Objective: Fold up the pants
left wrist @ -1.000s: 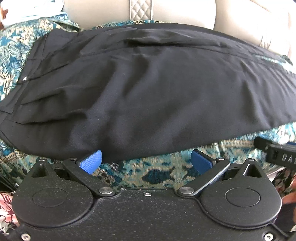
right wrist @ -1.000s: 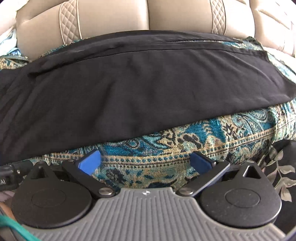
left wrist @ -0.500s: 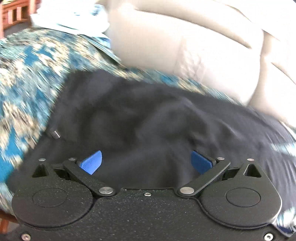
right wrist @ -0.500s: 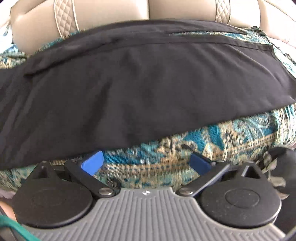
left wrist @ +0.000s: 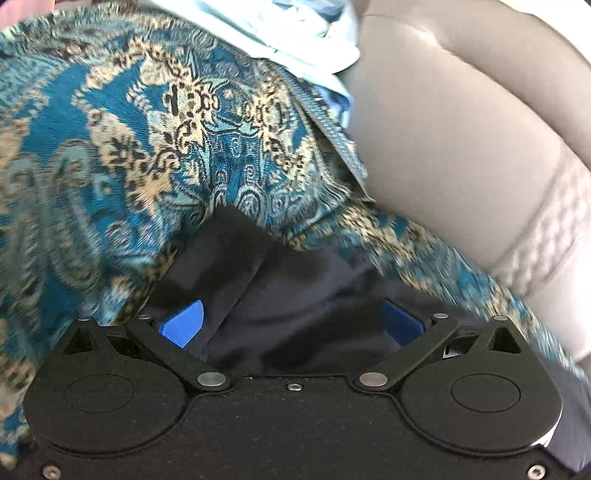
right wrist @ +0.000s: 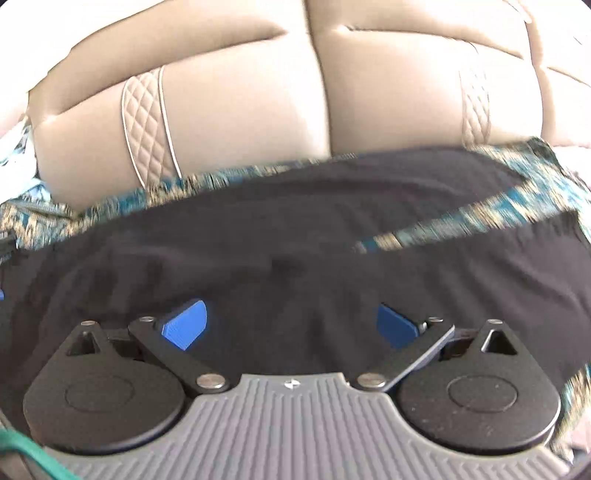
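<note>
pants (right wrist: pixel 295 236) lie on the patterned throw (left wrist: pixel 110 147); left gripper (left wrist: pixel 291 321) and right gripper (right wrist: pixel 291 321) both gape wide over them, so a shallow bite could snag the throw too.

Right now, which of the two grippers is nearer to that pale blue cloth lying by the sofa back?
Left. The left gripper points toward the pale blue cloth, beyond the patterned throw. The right gripper sits over the black pants; the cloth shows only at its far left.
</note>
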